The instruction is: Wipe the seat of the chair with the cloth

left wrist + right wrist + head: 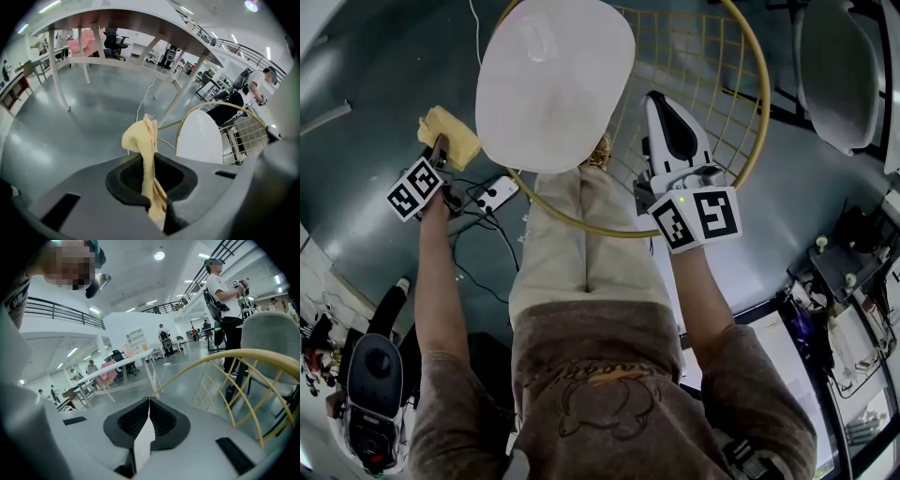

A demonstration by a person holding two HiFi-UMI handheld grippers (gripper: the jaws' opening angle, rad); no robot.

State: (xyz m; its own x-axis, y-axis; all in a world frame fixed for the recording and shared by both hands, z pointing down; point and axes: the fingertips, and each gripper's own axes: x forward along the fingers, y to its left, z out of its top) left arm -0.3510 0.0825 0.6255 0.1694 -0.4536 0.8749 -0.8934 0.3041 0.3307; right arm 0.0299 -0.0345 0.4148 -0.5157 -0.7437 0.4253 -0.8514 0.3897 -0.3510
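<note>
Just left of the chair's white seat (553,80), the left gripper (441,150), on an outstretched arm, pinches the yellow cloth (452,133) beside it. Right of the seat, the right gripper (656,101) points forward, jaws closed on nothing, above the yellow wire backrest (712,66).

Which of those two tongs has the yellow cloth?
The left tongs: they are shut on the yellow cloth. The right tongs are shut with nothing between them.
</note>
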